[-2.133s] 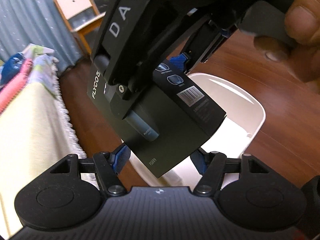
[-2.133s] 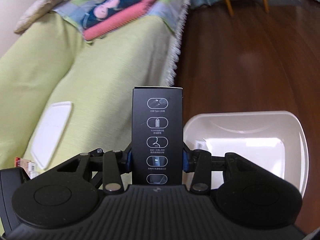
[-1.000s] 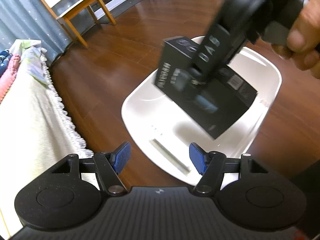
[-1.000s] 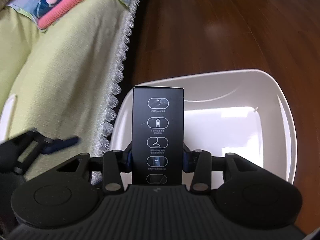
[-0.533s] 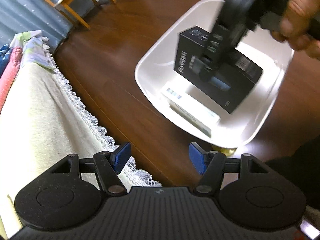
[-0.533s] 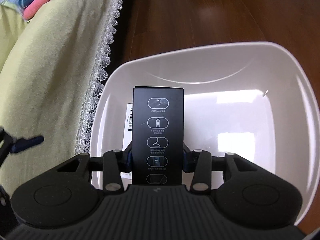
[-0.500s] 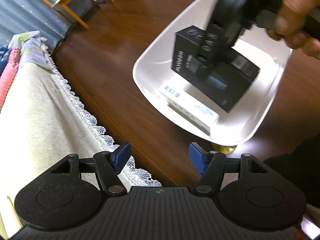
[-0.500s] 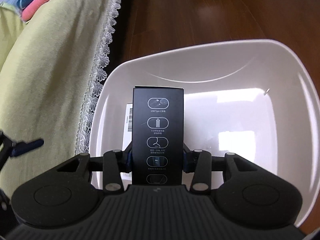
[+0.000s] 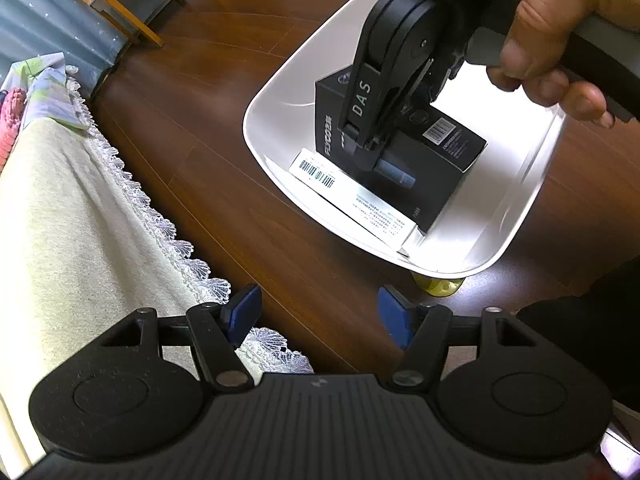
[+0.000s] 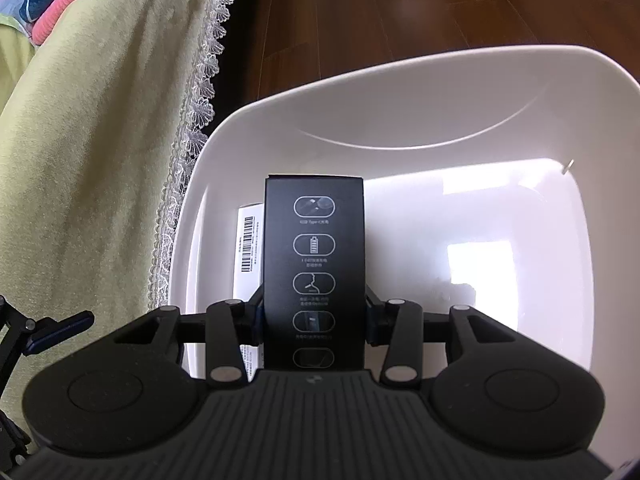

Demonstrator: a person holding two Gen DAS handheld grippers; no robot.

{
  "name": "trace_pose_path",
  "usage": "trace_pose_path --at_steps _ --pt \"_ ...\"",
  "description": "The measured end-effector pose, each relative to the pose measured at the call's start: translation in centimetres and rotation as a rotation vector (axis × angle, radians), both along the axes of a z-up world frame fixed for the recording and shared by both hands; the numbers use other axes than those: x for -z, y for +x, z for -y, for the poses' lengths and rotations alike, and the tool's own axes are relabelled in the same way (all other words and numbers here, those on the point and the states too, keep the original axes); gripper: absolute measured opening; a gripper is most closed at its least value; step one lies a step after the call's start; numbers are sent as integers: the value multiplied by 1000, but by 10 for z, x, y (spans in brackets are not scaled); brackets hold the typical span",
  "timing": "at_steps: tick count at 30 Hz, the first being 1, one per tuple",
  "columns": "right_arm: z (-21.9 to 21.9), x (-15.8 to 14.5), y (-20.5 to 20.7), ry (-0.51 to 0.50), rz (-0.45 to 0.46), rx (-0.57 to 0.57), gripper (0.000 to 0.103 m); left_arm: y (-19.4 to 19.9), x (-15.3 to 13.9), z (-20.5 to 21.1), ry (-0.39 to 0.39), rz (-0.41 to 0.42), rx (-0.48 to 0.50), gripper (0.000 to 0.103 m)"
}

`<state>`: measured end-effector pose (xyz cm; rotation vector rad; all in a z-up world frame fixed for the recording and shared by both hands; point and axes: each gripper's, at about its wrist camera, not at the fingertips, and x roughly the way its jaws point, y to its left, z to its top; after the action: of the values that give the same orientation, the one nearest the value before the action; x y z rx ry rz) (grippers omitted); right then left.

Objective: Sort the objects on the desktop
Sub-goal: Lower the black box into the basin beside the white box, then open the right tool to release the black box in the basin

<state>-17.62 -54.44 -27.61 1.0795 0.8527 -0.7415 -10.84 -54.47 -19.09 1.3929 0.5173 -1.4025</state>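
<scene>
- The right claw is clamped on a black carton, its fingers pressing the carton's two narrow sides; the face toward the camera carries a column of white pill-shaped icons.
- In the left wrist view the right claw reaches down into a white plastic tub, gripped by a hand at the upper right; the arm bears the letters "DAS".
- The black carton sits low inside the tub, tilted, with a white barcode label on its upper face. Whether it touches the tub's bottom cannot be told.
- A white box with a barcode lies in the tub along its near wall, just beside and partly under the black carton. From the right wrist the same white box shows to the left of the carton.
- The left claw stands wide with nothing between its blue pads, hanging above the dark wooden floor near the tub.
- The tub stands on the floor just beside a sofa draped in a pale green cover with a white lace edge.
- A wooden chair stands at the upper left, well apart from the tub.
- A small yellow object shows under the tub's near rim; it is too hidden to identify.
</scene>
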Motion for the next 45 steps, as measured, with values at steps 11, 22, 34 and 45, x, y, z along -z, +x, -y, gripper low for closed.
trace_pose_path --at_steps 11,22,34,45 --pt "1 3 3 -15 -9 15 40 -25 -5 -19 4 -1 2 67" --pt "2 -1 -4 -7 23 24 48 -24 -2 -14 15 -2 6 67" --pt "-1 -5 -5 -6 20 6 49 -24 -2 -16 19 -1 8 67" --pt "-8 -15 -6 -24 7 -1 52 -20 0 -15 21 -1 7 67"
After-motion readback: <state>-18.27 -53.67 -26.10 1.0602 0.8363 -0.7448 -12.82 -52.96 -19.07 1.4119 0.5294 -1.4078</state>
